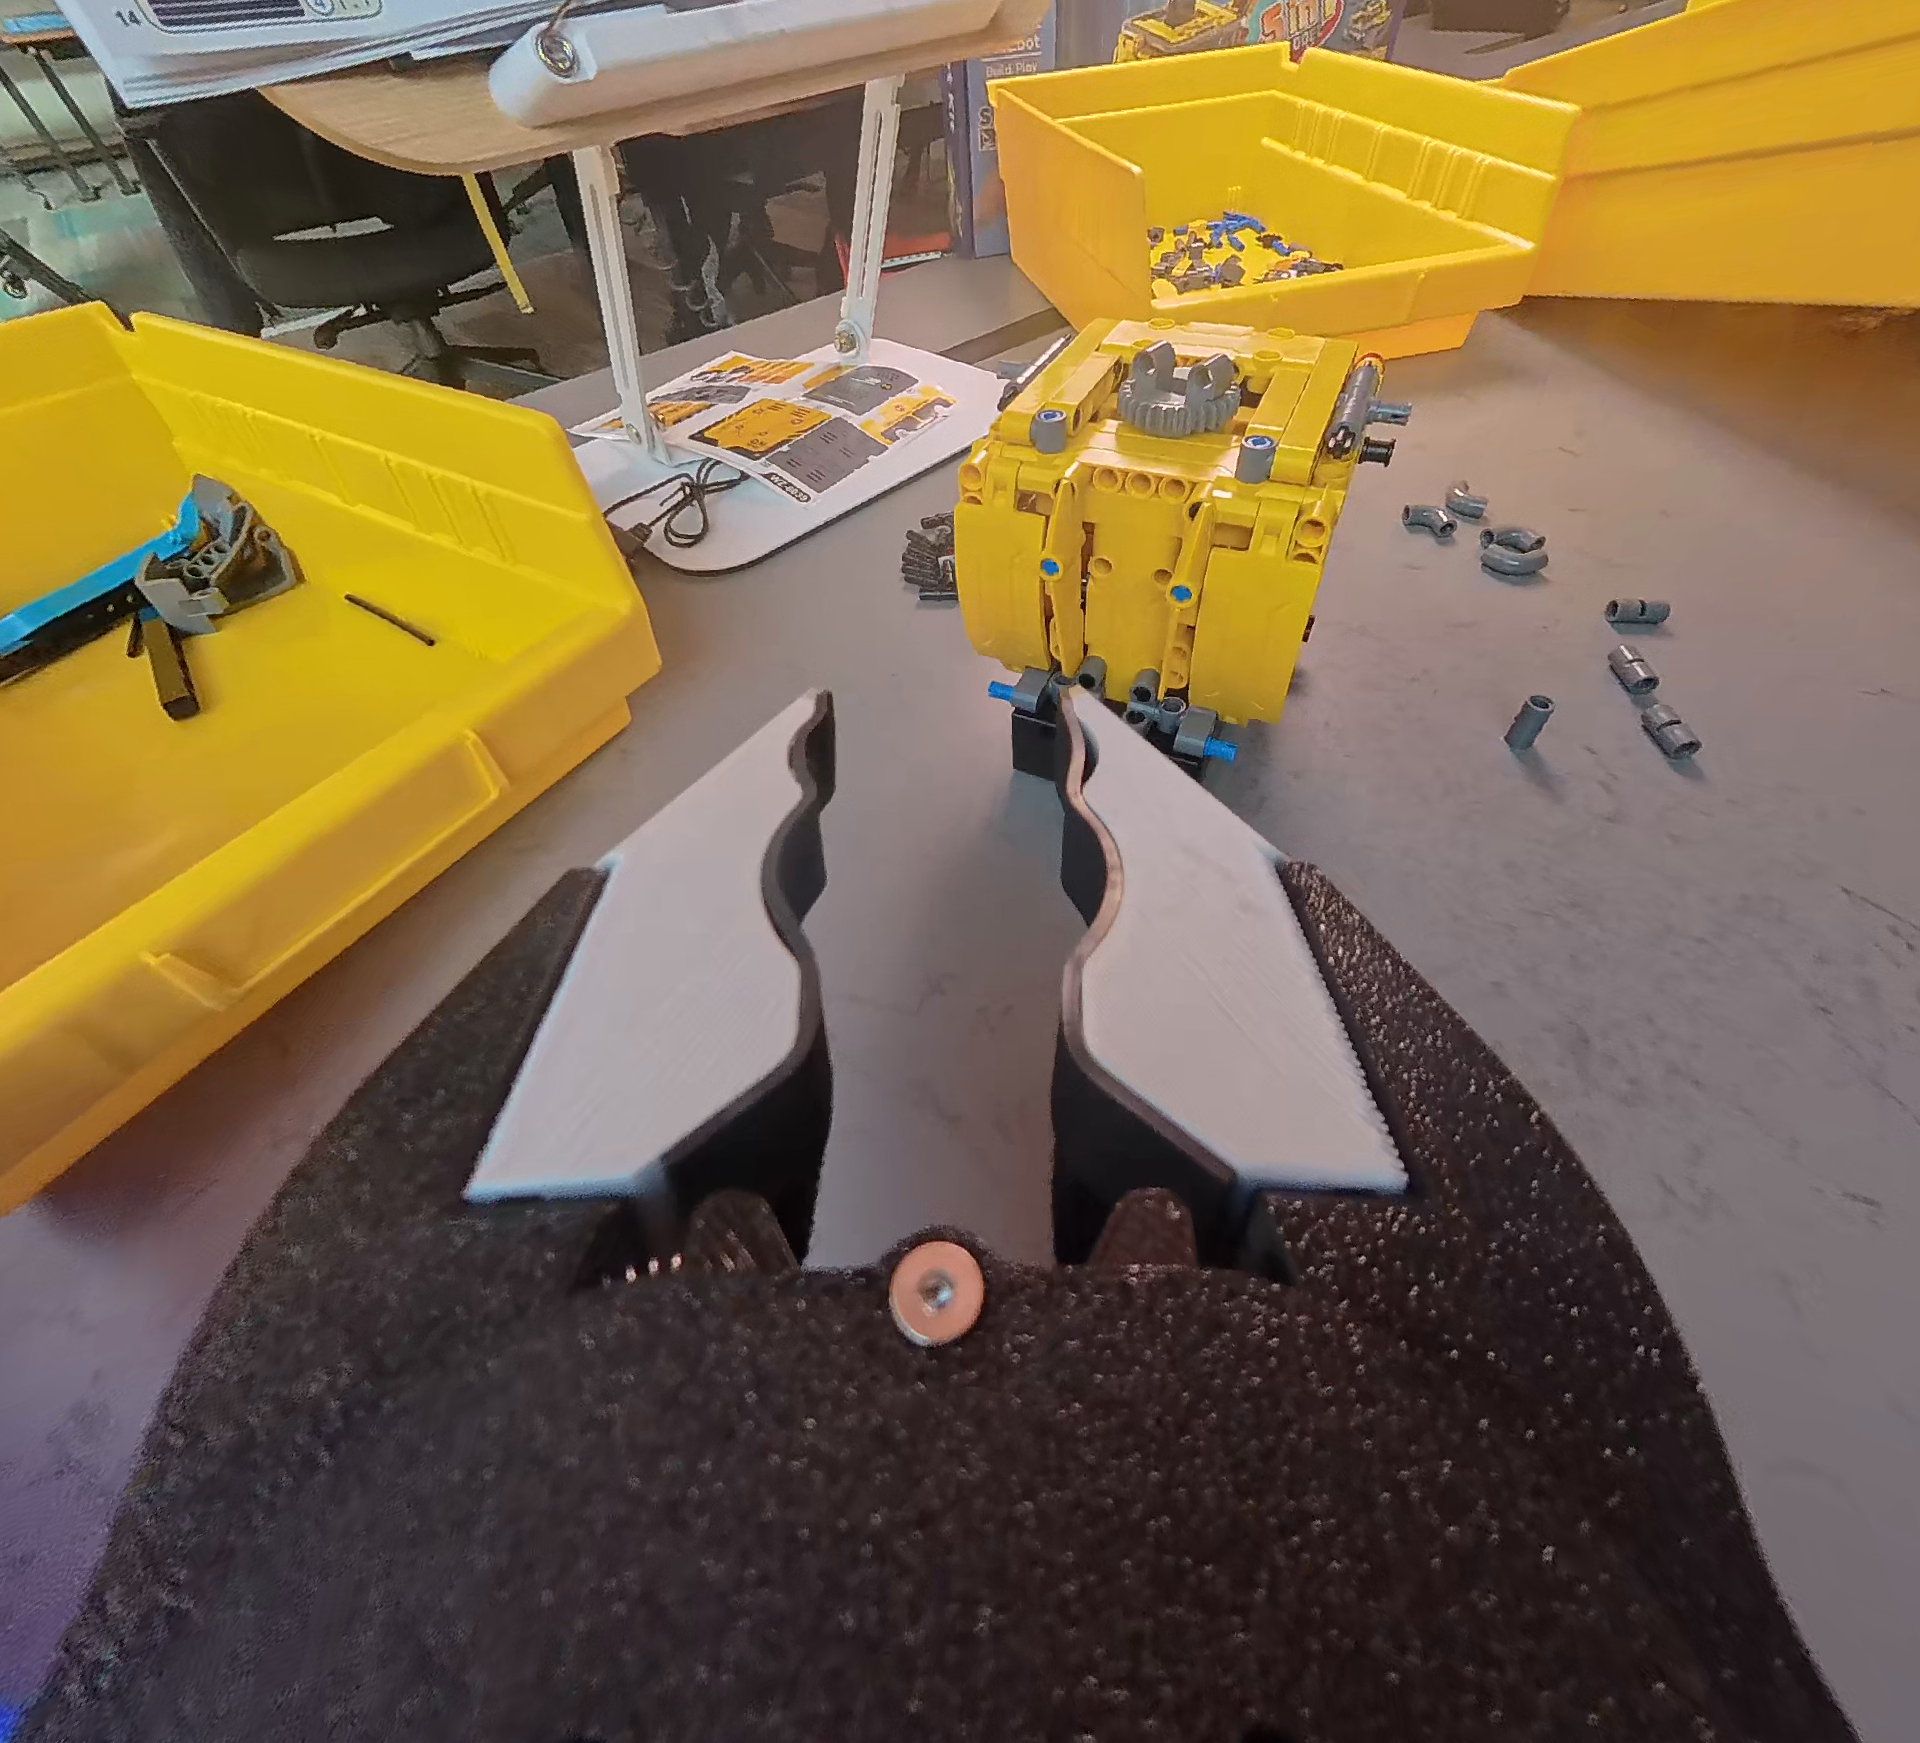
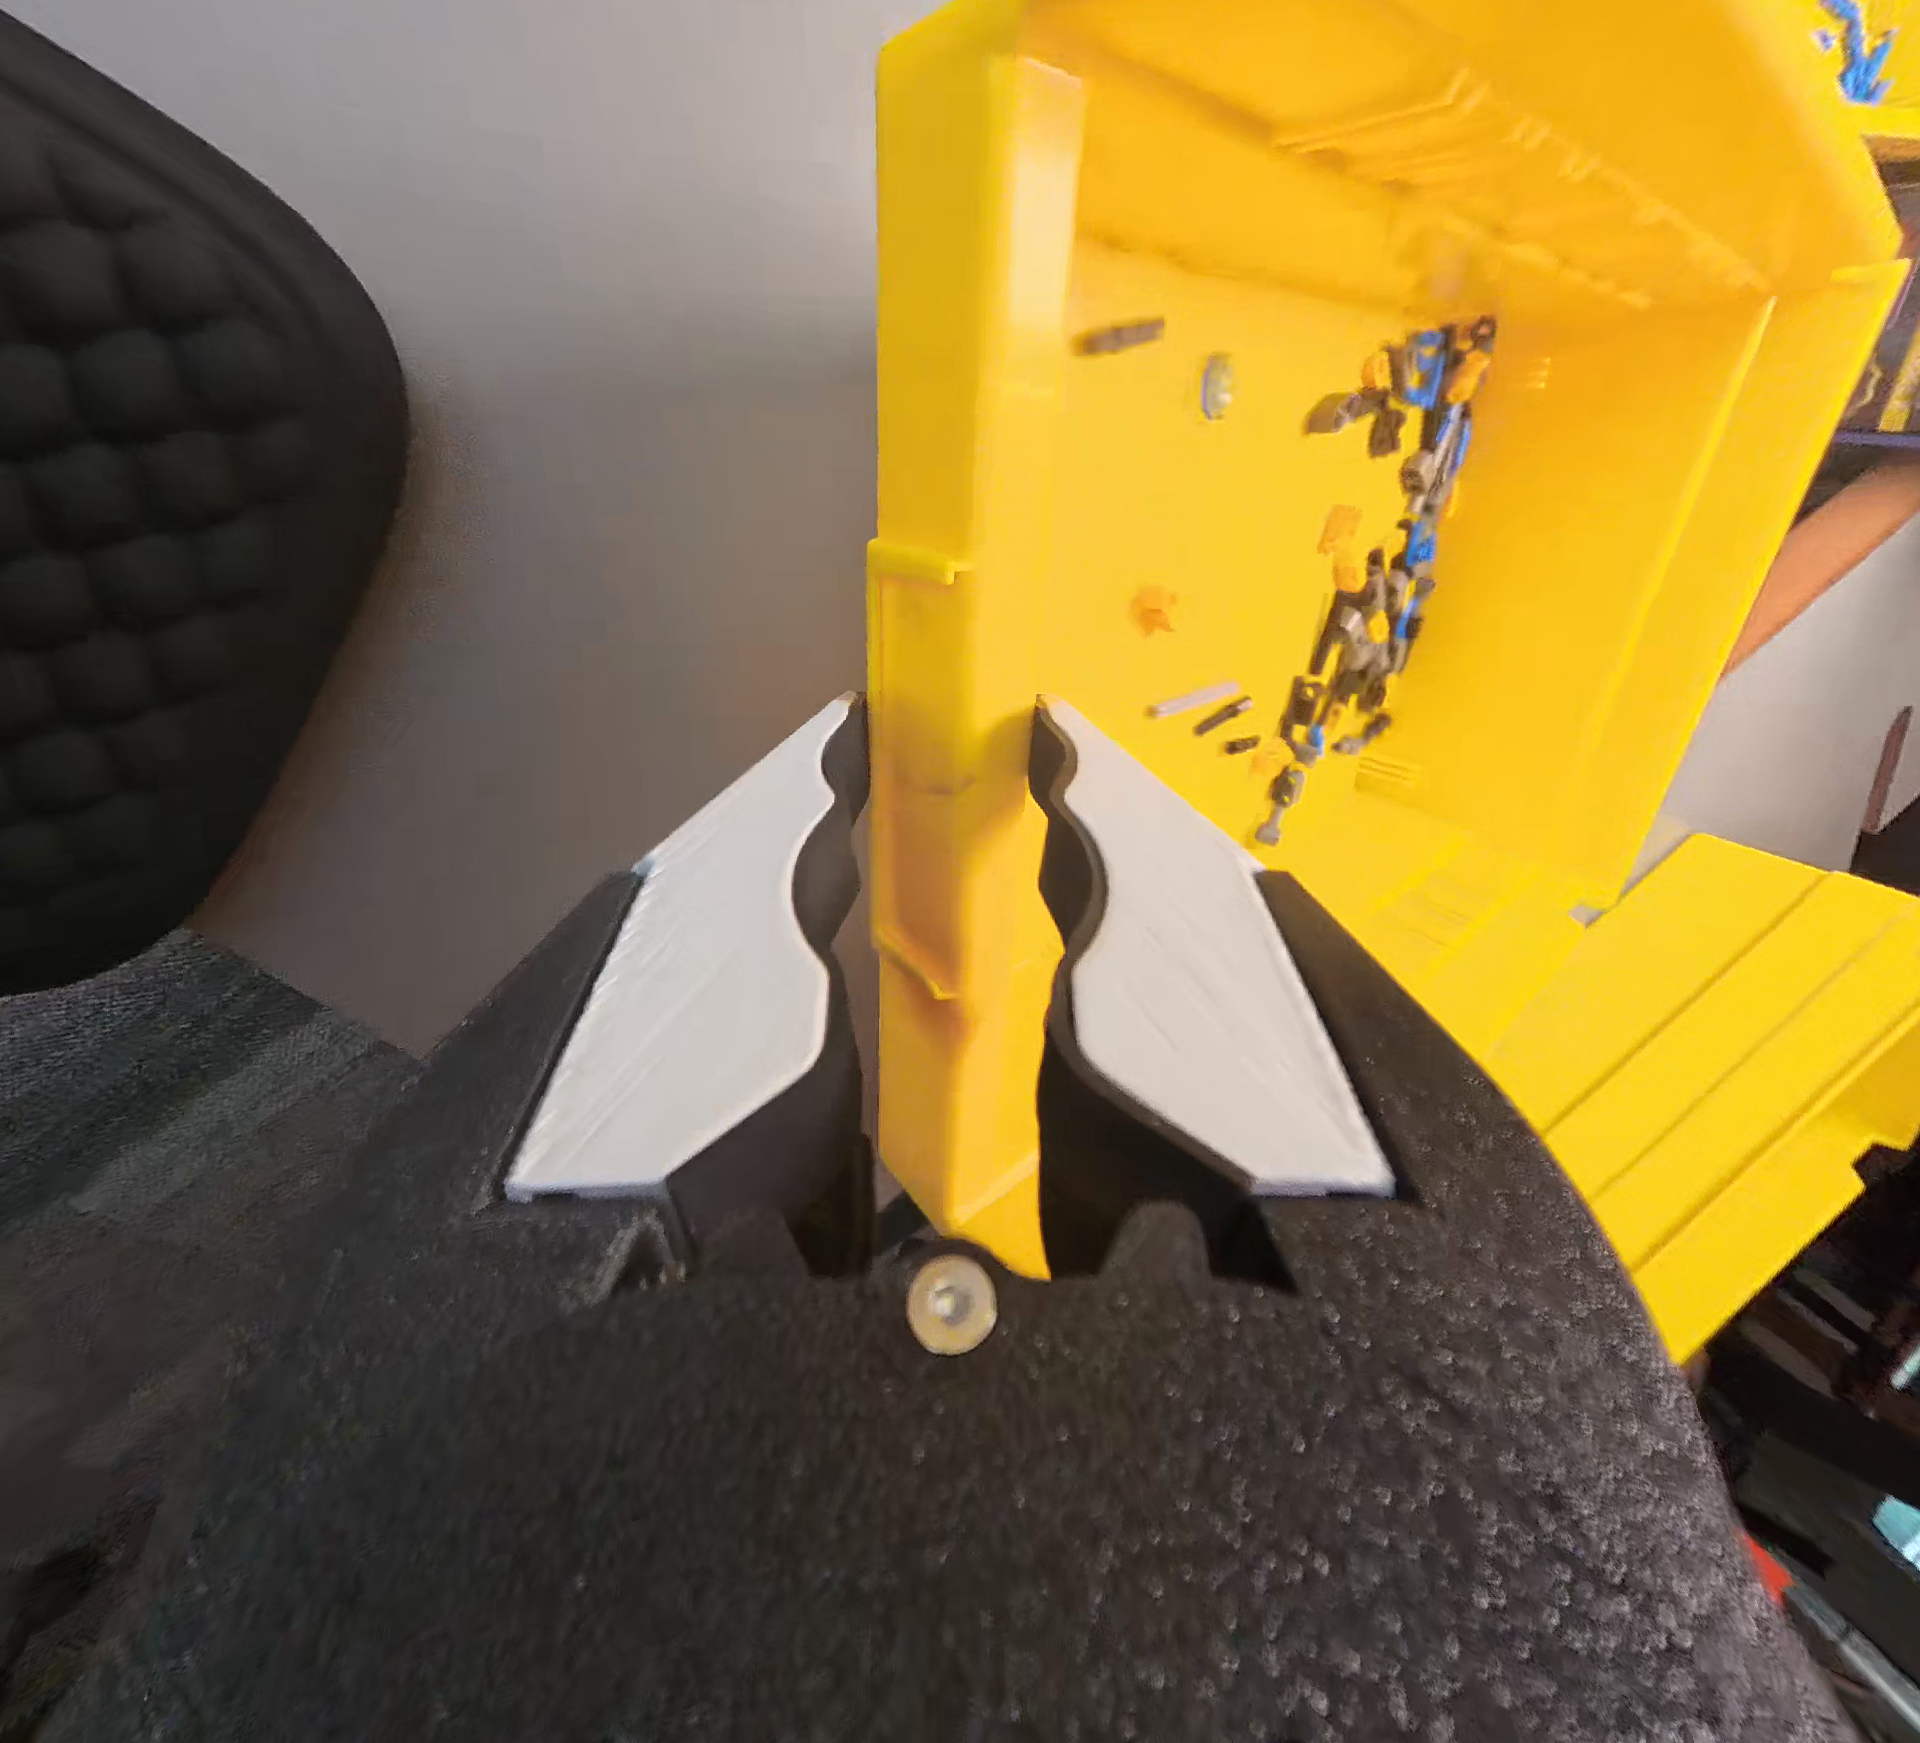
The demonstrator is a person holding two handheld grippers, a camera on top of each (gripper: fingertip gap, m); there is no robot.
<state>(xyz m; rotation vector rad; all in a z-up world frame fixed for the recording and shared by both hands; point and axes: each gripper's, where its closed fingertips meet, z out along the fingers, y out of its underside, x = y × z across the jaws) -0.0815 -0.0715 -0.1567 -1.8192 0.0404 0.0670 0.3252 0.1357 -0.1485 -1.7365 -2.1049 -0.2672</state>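
A: What has the right gripper got?
B: Its jaws are clamped on the front wall of a yellow plastic parts bin, small bricks inside.
A: And the left gripper?
B: Spread wide, empty, just short of the part-built yellow brick robot body on the grey table.

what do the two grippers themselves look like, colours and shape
Both match: the left gripper and right gripper each have two pale grey tapered fingers with wavy black inner edges, on a black speckled foam-like body with a round silver screw at the centre.
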